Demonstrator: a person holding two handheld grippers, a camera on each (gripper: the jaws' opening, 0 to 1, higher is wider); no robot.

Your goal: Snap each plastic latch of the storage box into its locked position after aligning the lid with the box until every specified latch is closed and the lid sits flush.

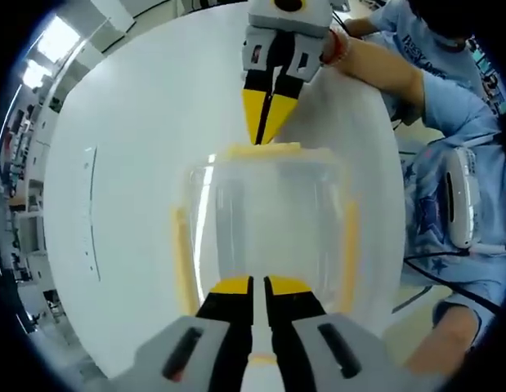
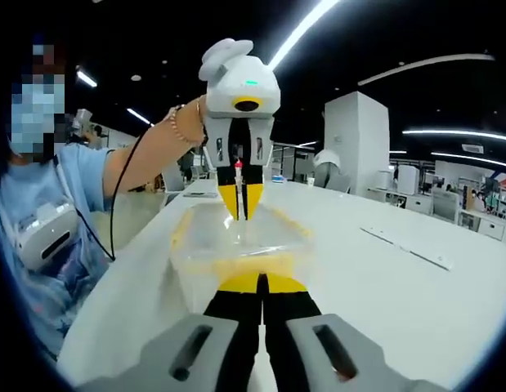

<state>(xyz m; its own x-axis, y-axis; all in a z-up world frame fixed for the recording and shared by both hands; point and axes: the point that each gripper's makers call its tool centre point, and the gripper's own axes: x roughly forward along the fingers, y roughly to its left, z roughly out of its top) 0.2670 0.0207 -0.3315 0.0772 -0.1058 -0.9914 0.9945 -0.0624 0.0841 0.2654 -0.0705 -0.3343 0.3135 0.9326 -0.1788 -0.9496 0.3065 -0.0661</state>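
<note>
Clear storage box with yellow latches sits mid-tabletop, lid on. Left gripper and right gripper, jaws together on nothing, press the opposite end latches. Judgement: push both ends evenly, straight down, so the lid seats flush; side latches look next.

Storage box on bench, lid on top. Left gripper at box's near end in left gripper view, right gripper at opposite end, facing it. Person behind bench edge, beside box.
</note>
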